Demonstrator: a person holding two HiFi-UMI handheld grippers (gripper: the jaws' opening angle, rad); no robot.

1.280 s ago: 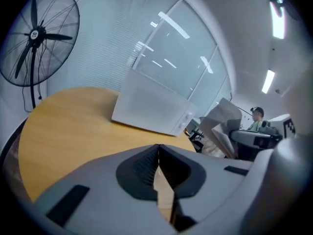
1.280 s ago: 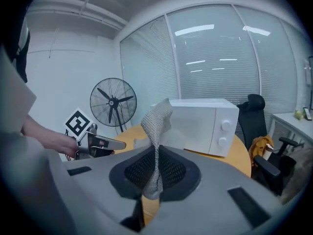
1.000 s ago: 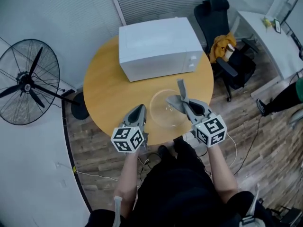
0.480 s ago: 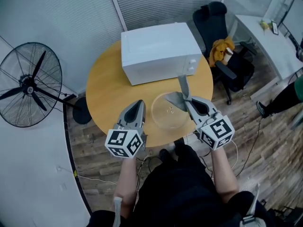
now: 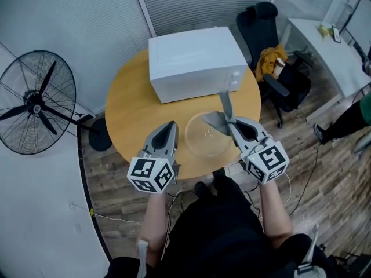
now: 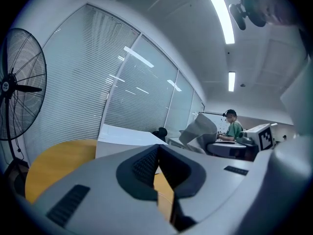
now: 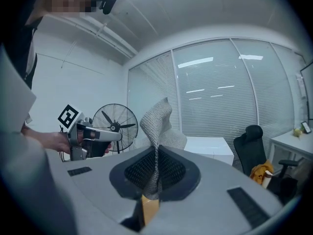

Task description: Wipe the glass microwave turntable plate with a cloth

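The clear glass turntable plate point(image 5: 207, 136) lies flat on the round wooden table point(image 5: 130, 106), near its front edge. My right gripper point(image 5: 231, 123) hangs over the plate's right rim, shut on a grey cloth point(image 5: 222, 113) that sticks up past the jaws. In the right gripper view the cloth point(image 7: 157, 126) rises from between the closed jaws of the right gripper point(image 7: 155, 173). My left gripper point(image 5: 170, 126) hovers just left of the plate with its jaws together and nothing in them. The left gripper point(image 6: 157, 153) shows shut in its own view too.
A white microwave point(image 5: 196, 61) stands at the back of the table, its door side toward the plate. A standing fan point(image 5: 36, 102) is on the floor at the left. A black office chair point(image 5: 271, 45) with an orange garment sits right of the table, beside a white desk point(image 5: 327, 46).
Both grippers drew slightly nearer to me between one second and half a second ago, the left one dropping lower in view. Since then almost nothing has moved.
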